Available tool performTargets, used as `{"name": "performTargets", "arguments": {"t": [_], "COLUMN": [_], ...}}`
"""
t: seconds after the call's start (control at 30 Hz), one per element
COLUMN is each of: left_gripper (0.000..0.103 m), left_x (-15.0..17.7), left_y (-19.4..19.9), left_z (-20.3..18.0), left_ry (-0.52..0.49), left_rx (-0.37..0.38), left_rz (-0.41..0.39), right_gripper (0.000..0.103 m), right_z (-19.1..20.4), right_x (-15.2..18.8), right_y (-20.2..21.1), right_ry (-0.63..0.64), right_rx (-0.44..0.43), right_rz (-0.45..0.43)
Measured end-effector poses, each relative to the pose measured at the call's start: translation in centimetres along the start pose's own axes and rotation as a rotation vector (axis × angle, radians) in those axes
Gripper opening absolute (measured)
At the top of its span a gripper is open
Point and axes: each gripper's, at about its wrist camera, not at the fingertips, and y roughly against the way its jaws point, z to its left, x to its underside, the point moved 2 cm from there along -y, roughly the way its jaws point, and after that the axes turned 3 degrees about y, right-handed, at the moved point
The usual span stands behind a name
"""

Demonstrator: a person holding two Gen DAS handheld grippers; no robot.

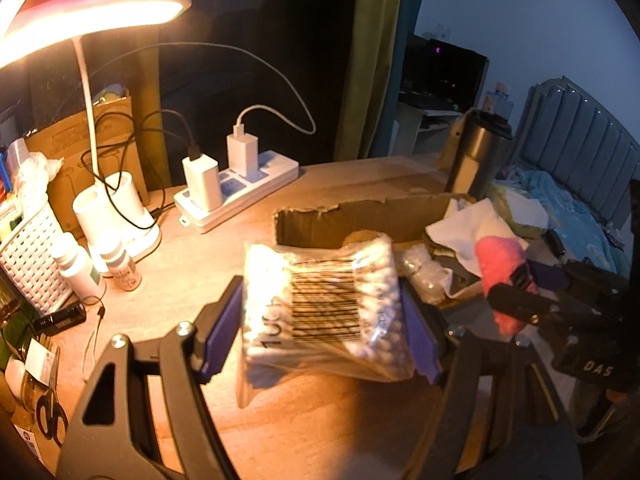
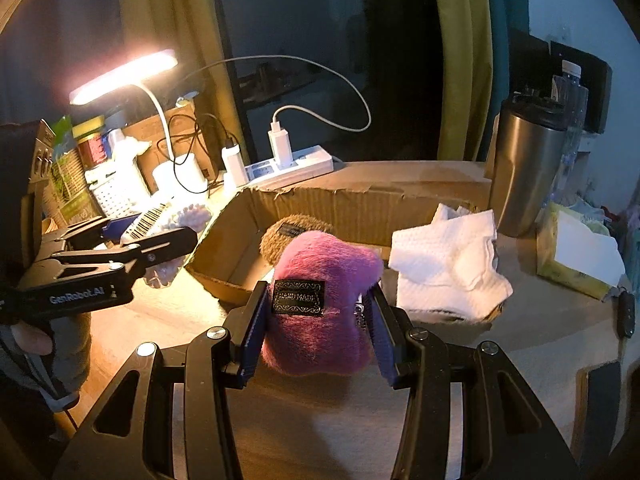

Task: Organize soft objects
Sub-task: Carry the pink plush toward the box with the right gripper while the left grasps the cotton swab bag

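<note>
Left gripper [image 1: 324, 312]: my two blue pads [image 1: 222, 328] pinch a clear bag of cotton swabs [image 1: 320, 308] from both sides, barcode label facing up. The bag is lifted clear of the wooden desk [image 1: 320, 420], with the lamp glare across its top edge.

Right gripper [image 2: 316, 320]: fingers clamped on a pink plush pouch [image 2: 324, 304]; black woven label faces the camera, and a small zipper pull hangs by the right pad [image 2: 384, 340]. In the left wrist view the same pouch [image 1: 502, 272] sits at 3 o'clock of the swab bag, near it but apart.

Outward from the pouch: an open cardboard box [image 2: 360, 208] at 12 o'clock, its near wall just behind the plush. Inside lies a brown fuzzy item [image 2: 292, 232] with a dark label, partly hidden by the pouch. A crumpled white cloth [image 2: 444, 260] sits at 2 o'clock, draped on the box's right end.

Farther out: steel tumbler [image 2: 524, 168] at 1 o'clock; white power strip [image 2: 296, 166] with two chargers at 12 o'clock; lit desk lamp [image 2: 124, 76] at 10 o'clock. I cannot tell whether the pouch rests on the desk.
</note>
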Motion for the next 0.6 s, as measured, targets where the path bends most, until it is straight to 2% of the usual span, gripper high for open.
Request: {"name": "performTargets", "arguments": {"t": [0.2, 0.6], "left_gripper": [0.074, 0.075], "left_x": [-0.5, -0.9], "left_y": [-1.4, -5.1], "left_z": [-0.3, -2.3], "left_ry": [-0.005, -0.076], "left_rx": [-0.04, -0.138], "left_rz": [0.013, 0.044], "right_gripper": [0.05, 0.05], "right_z": [-1.5, -4.8], "right_x": [-0.4, 0.2], "right_y": [-0.4, -0.6], "right_ry": [-0.018, -0.068], "right_rx": [-0.01, -0.003], "right_rz": [-0.014, -0.019]}}
